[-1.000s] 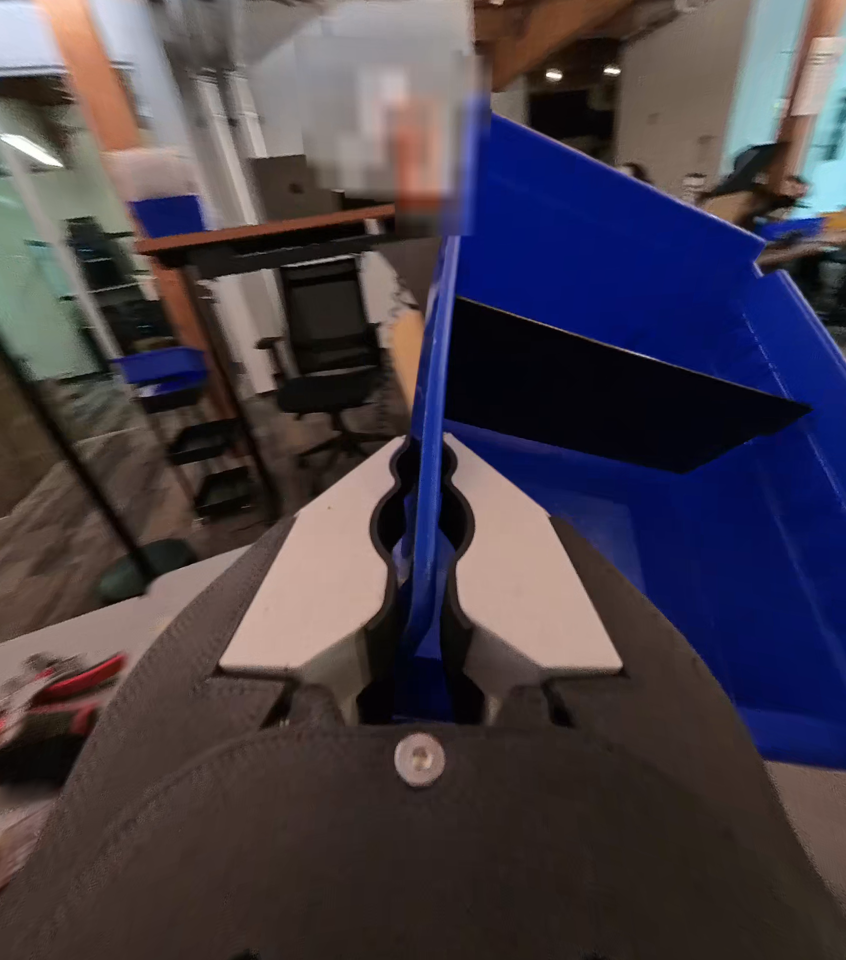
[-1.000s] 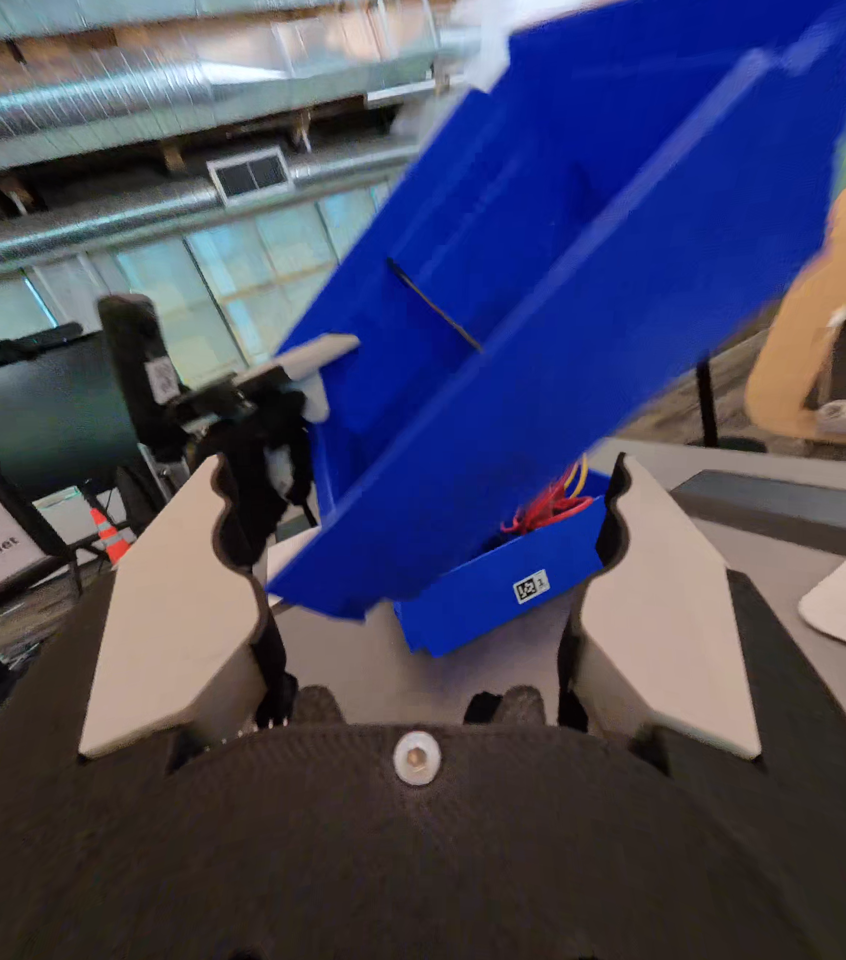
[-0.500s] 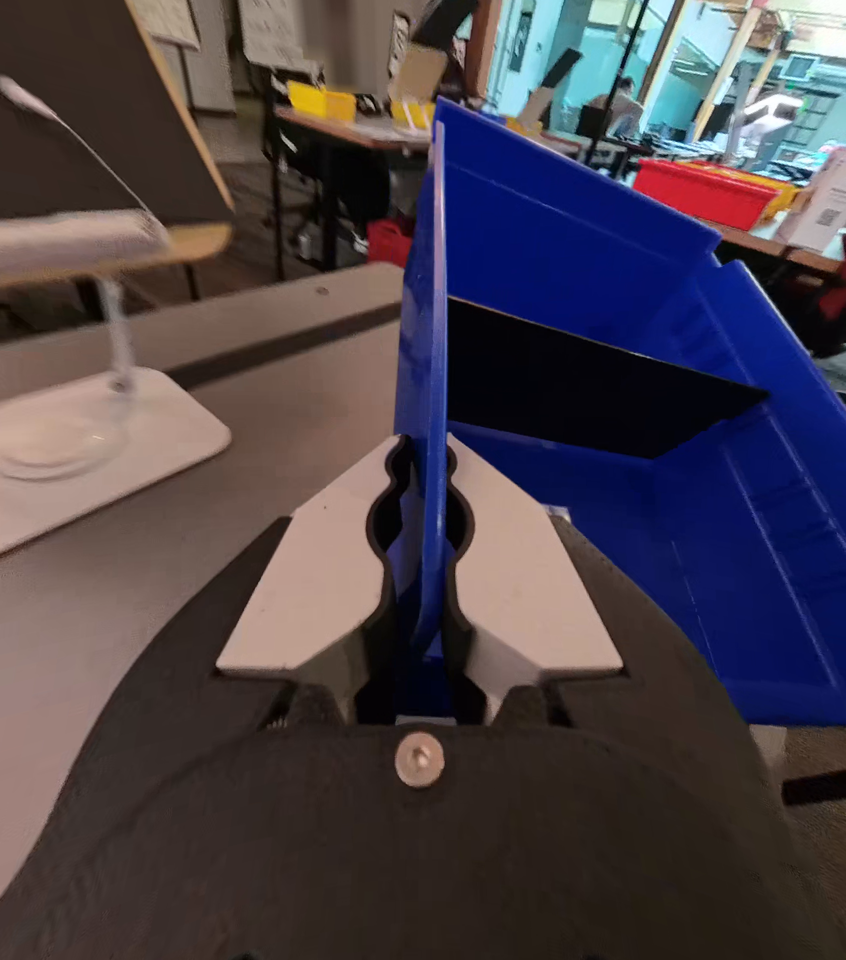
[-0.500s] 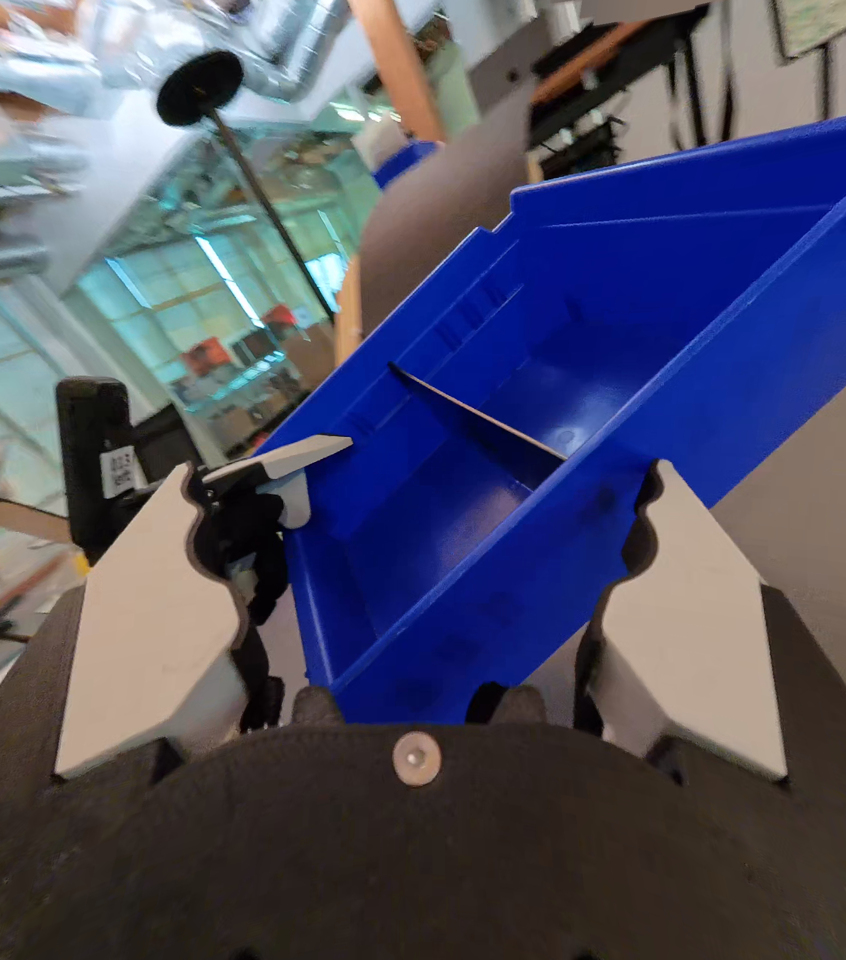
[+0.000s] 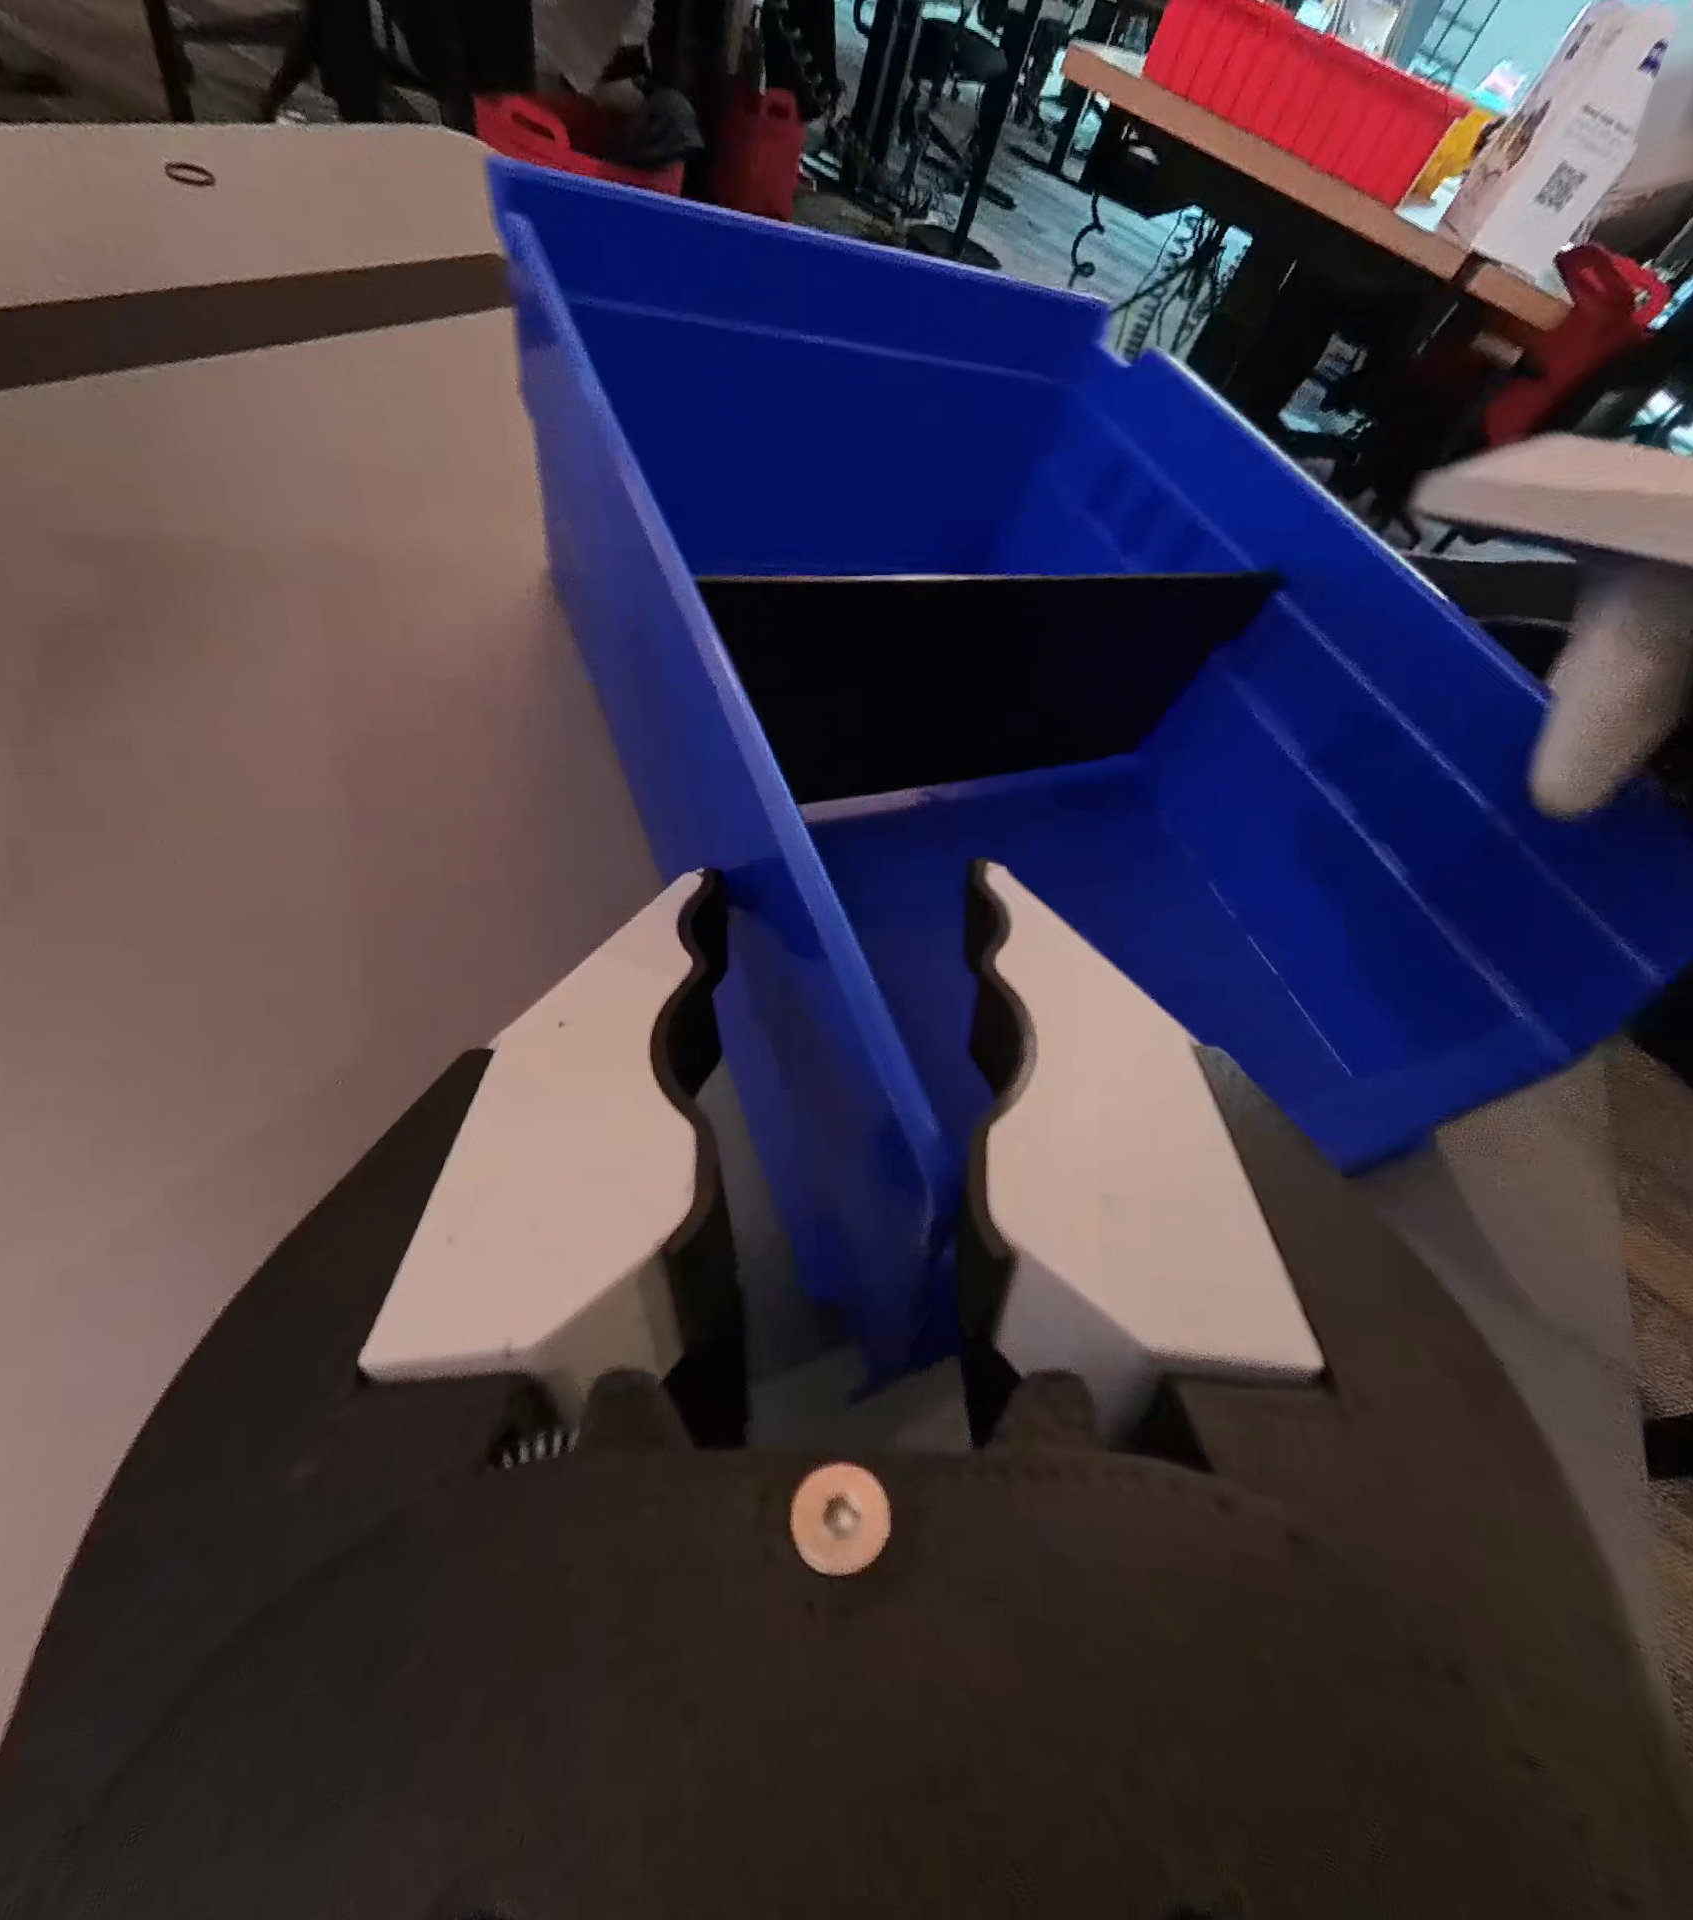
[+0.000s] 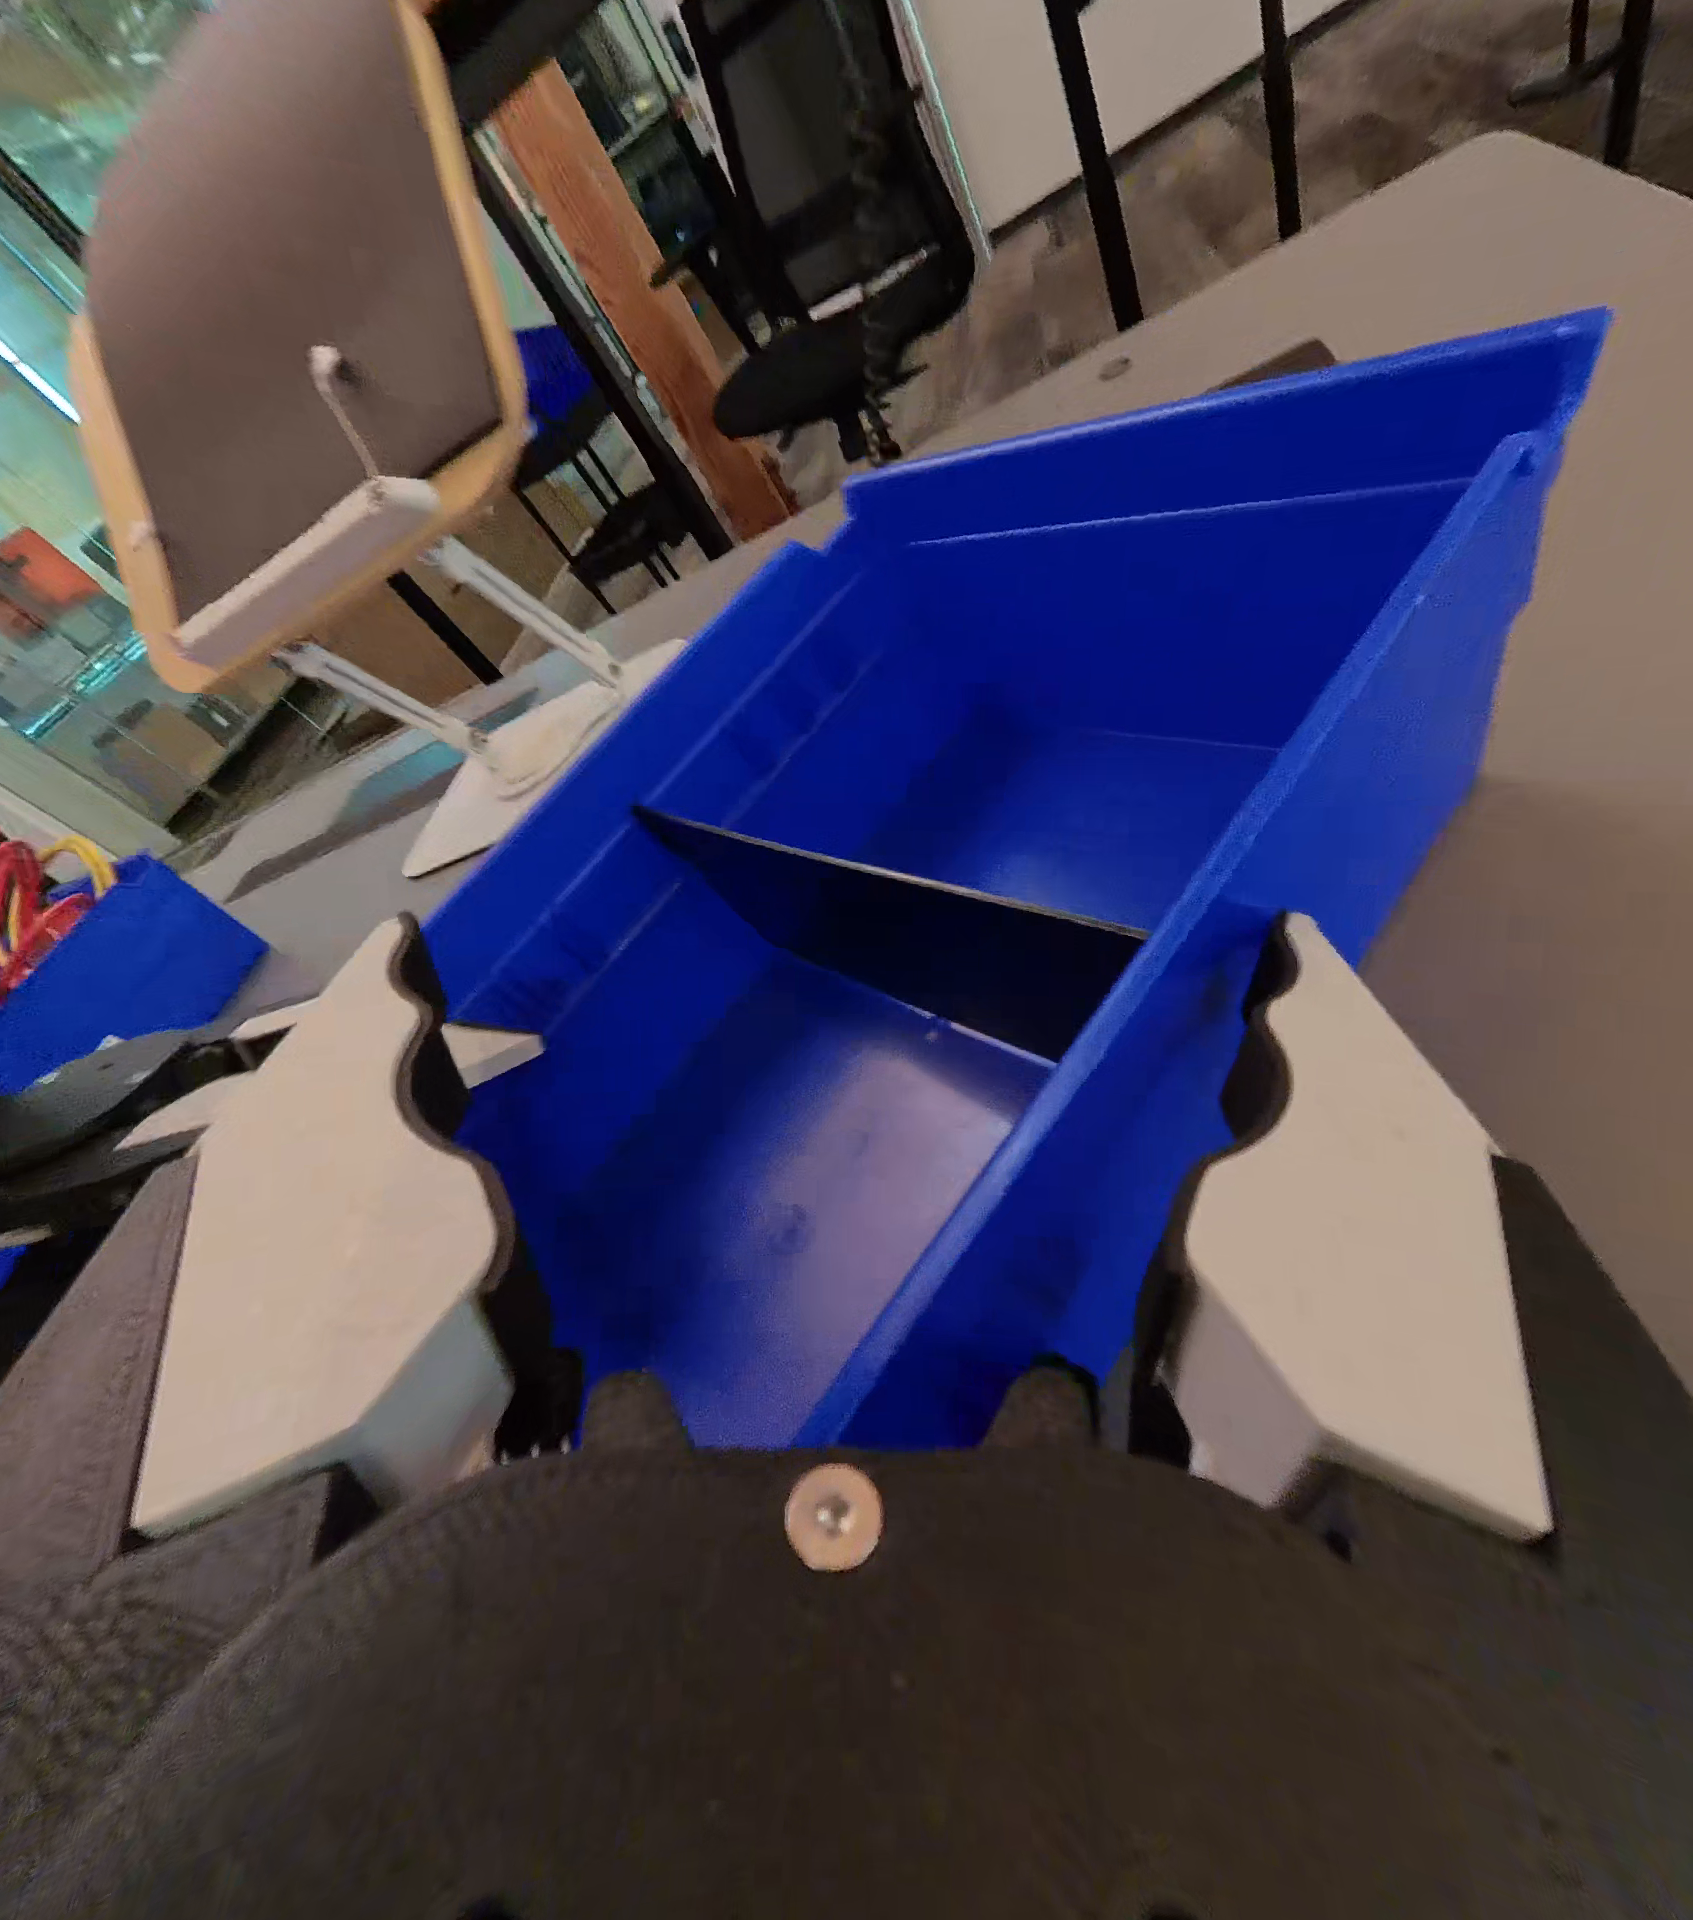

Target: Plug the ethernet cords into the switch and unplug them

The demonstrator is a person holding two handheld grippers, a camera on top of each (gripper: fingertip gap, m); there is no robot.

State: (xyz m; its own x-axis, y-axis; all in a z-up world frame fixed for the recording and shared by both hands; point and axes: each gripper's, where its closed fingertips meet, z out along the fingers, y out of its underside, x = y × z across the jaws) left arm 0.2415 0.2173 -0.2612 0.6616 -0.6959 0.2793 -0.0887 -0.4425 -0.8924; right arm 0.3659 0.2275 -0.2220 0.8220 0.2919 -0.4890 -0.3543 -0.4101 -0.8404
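A big blue bin [image 5: 925, 436] with a black divider [image 5: 925, 675] is parked on the grey table [image 5: 198, 623]. Its side wall is straddled by the left gripper [image 5: 842, 1049], jaws parted, not squeezing. The right gripper [image 6: 847, 1049] is spread wide over the other wall. Red and yellow cords [image 6: 16, 904] are piled in a smaller blue bin [image 6: 125, 982], far left.

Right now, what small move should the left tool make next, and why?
Probably draw the left tool back off the blue bin: its jaws stand apart around the side wall, the bin seems to rest on the table, and the cords lie in another small bin.
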